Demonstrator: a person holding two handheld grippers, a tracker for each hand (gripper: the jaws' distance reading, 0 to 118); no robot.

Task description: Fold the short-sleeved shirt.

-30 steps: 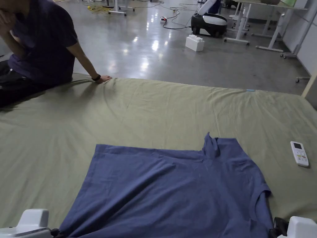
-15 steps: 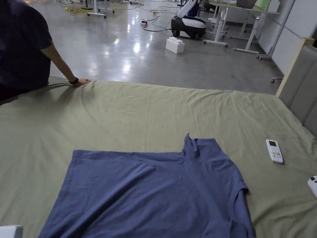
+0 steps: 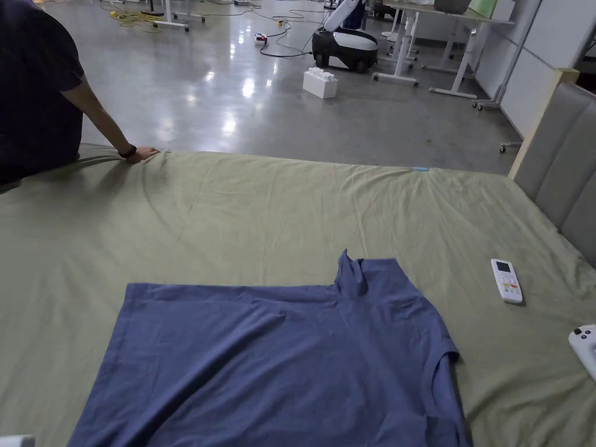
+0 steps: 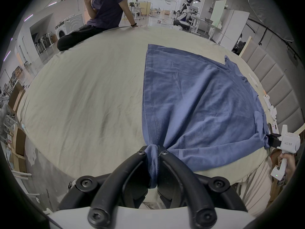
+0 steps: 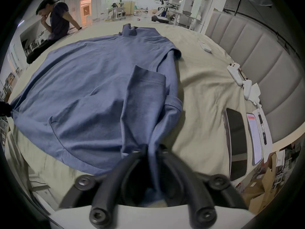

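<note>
Shirt: blue, spread flat on the green bed, near edge at the bed's near side; its long axis runs left to right across us.
Left gripper: we pinch a bunched corner of the shirt between both jaws, pressed together on cloth.
Right gripper: we pinch the opposite near corner, by a sleeve, jaws closed on the fabric.
Span: the near edge runs between our two grippers, drawn fairly taut.
Key relation: the whole shirt lies ahead of both grippers, away from us; each gripper sits at one end of the near edge, so neither is nearer.
Step in hand: we judge the shirt is being laid out or squared before the first fold.
Next move: likely carry the near edge forward over the body.
Nearby: remote right of the shirt, apart from it.
</note>
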